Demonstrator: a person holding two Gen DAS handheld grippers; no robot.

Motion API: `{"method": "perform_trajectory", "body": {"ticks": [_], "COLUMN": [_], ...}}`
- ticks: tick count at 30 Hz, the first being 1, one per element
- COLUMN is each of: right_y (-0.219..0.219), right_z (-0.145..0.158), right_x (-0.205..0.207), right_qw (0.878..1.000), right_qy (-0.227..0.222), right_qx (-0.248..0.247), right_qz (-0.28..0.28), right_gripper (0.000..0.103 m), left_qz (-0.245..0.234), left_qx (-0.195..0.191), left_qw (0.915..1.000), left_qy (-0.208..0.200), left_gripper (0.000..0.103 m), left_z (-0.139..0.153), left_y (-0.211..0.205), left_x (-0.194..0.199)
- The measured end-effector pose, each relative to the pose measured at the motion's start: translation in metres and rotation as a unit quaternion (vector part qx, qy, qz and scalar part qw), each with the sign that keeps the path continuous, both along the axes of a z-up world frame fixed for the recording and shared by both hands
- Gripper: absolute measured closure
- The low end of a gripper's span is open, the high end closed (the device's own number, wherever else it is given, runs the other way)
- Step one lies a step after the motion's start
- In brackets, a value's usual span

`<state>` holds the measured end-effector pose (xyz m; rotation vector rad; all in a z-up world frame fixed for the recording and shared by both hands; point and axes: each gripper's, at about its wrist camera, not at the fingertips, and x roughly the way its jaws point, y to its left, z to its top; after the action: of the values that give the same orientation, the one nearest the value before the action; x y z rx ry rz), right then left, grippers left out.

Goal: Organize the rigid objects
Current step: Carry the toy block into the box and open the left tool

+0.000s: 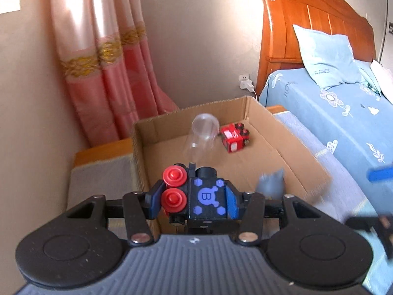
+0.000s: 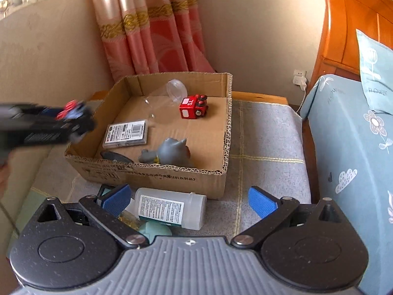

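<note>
- Toy train [image 1: 196, 194], black with red wheels, is pinched between the left gripper [image 1: 194, 200] fingers and carried just short of the cardboard box [image 2: 157, 172], at its near-left corner.
- Already seen lying in the box: a red toy car [image 2: 193, 106], a clear cup [image 2: 175, 91], a grey figurine [image 2: 172, 151] and a flat case [image 2: 126, 132].
- Right gripper [image 2: 190, 201] fingers are spread wide with nothing pinched; a white bottle [image 2: 172, 209] lies just ahead, long axis running across the gap.
- Box is nearer the left hand, so a forward reach over the rim is probably all that's needed for the drop.
</note>
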<state>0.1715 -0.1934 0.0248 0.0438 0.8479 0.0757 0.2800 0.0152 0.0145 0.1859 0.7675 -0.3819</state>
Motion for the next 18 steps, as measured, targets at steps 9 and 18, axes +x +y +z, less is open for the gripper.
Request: {"method": "perform_trajectory", "body": {"ticks": [9, 18], "right_y": [-0.011, -0.015], "right_z": [-0.005, -0.013], "right_x": [-0.004, -0.005], "right_qw": [1.000, 1.000], "right_qy": [0.000, 0.002], "right_qx": [-0.010, -0.011], "right_qz": [-0.019, -0.016], "right_gripper": [0.000, 0.000], "left_qz": [0.041, 0.044], "left_qx": [0.038, 0.035], "left_qw": [0.9984, 0.9977], "left_qy": [-0.005, -0.037], "left_gripper": [0.039, 0.001], "left_z": [-0.022, -0.004], "left_y": [-0.021, -0.008], "left_x": [0.069, 0.028]}}
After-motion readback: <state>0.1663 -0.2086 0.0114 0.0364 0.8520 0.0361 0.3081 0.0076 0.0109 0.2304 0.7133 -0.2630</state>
